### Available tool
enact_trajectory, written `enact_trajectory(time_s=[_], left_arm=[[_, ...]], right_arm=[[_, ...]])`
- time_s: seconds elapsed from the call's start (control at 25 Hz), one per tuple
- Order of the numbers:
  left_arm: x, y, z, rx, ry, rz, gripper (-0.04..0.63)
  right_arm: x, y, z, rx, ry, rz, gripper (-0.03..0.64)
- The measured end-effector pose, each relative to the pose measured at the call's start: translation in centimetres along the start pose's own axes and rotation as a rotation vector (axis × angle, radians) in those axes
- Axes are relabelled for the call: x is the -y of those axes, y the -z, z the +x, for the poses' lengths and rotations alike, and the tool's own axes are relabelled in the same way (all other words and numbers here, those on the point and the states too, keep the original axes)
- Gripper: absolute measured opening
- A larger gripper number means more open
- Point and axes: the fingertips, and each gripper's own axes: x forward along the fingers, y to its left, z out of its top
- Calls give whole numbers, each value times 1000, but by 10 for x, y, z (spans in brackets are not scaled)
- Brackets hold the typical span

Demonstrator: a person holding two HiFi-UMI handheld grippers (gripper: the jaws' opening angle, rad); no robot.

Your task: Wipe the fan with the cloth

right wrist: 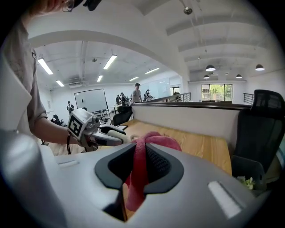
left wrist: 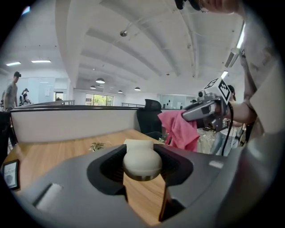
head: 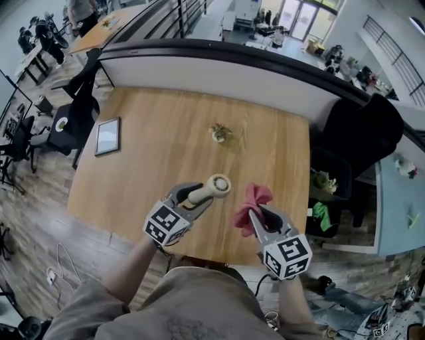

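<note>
1. The left gripper (head: 194, 196) is clamping the fan (head: 216, 186) by its handle, with the head pointing toward 2 o'clock above the counter (head: 146, 153).
2. The right gripper (head: 257, 218) is pinching the cloth (head: 252, 201), which is hanging just beside the fan at its 3 o'clock.

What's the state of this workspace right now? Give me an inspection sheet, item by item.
Surface: wooden table, light wood.
Job's things: cream fan and red cloth, both held above the table, apart.
Clutter: small plant ornament mid-table; tablet near the left edge.
Grippers: left gripper, fingers shut on fan; right gripper, fingers shut on cloth.
Cables: white cable on the floor; dark cable below the right gripper.
Surroundings: partition, black chair, people at far desks.
</note>
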Motion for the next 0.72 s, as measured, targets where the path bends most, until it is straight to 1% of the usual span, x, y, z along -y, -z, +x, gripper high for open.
enact_trajectory(time_s=[0.16,0.28,0.48,0.72], left_arm=[[-33,20,10,-18,-96,-15,189],[-53,39,18,-34,-142,-32,189],[-75,75,33,-83,-183,-83,189],[-92,111,42,-135,-210,-133,189]], right_arm=[[8,10,16,-15,4,35,63],[9,15,27,-29,0,51,64],[12,21,44,-57,-6,66,63],[14,29,61,-91,-10,76,63]])
